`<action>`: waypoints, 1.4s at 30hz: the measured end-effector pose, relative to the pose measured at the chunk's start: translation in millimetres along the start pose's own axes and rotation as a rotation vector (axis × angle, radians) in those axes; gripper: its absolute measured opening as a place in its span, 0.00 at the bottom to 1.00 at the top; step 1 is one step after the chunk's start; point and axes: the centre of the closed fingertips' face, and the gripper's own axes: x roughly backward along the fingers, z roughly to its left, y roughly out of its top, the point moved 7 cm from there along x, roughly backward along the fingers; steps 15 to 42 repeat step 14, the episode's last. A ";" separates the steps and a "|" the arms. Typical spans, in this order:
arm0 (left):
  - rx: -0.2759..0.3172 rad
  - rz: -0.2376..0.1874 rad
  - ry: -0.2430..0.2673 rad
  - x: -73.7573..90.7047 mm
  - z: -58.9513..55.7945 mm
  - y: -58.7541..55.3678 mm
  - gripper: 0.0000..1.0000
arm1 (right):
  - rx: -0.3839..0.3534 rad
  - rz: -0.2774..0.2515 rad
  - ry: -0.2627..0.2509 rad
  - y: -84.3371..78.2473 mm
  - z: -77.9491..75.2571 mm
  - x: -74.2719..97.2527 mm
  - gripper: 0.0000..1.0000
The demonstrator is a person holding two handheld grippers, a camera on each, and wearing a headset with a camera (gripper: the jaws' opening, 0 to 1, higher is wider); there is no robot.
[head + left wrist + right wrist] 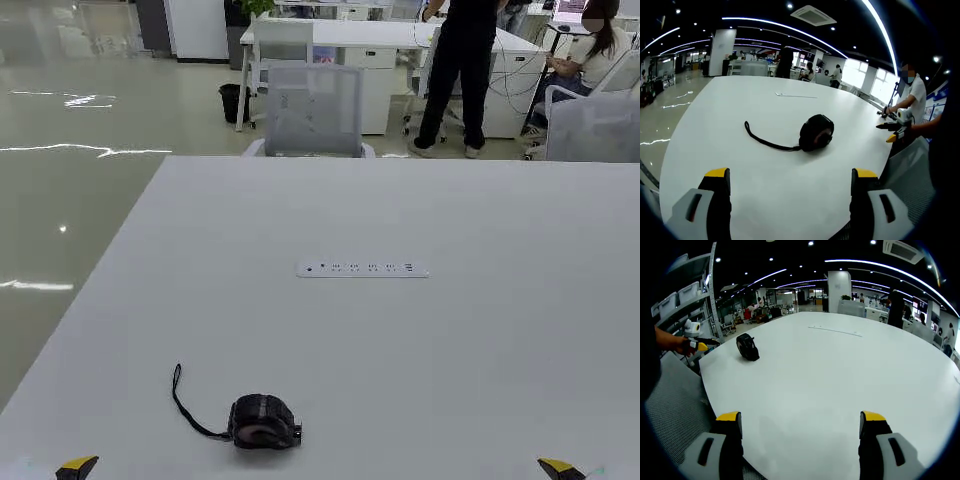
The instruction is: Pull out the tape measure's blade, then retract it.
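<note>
Black, rounded tape measure case (pixel 265 422) lies on the near part of the table, left of centre, between the two grippers and apart from both. Case surface is dark and ribbed, with a round face showing. A thin black wrist strap (pixel 185 405) runs from the case's left side, curving away to the left and far across the tabletop.

Left gripper (pixel 788 175): black fingers with yellow tips, jaws spread wide, nothing between them. It sits at the near left edge, with the tape measure ahead of it. Right gripper (pixel 802 417): same build, jaws also spread wide and holding nothing. It sits at the near right edge, well apart from the tape measure.

The table (pixel 450 360) is a smooth, matte white slab. Bare surface extends to the right of the case and beyond it. A flat white power strip (pixel 362 269) is set flush at mid-table, well beyond the case. Far edge: grey mesh chair back (pixel 314 110). Left edge: glossy, pale floor (pixel 70 200).
</note>
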 end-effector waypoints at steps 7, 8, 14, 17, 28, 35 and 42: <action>0.002 -0.003 0.004 0.4 0.2 0.3 0.99 | -0.001 0.001 0.004 -0.9 1.3 -0.2 1.00; 0.003 -0.003 0.006 0.6 0.2 0.2 0.99 | -0.001 0.003 0.004 -1.3 1.2 -0.4 1.00; 0.006 -0.003 0.009 1.6 -0.7 -0.9 0.99 | -0.003 0.005 0.006 -2.0 2.6 0.0 1.00; 0.006 -0.003 0.009 1.6 -0.7 -0.9 0.99 | -0.003 0.005 0.006 -2.0 2.6 0.0 1.00; 0.006 -0.003 0.009 1.6 -0.7 -0.9 0.99 | -0.003 0.005 0.006 -2.0 2.6 0.0 1.00; 0.006 -0.003 0.009 1.6 -0.7 -0.9 0.99 | -0.003 0.005 0.006 -2.0 2.6 0.0 1.00; 0.006 -0.003 0.009 1.6 -0.7 -0.9 0.99 | -0.003 0.005 0.006 -2.0 2.6 0.0 1.00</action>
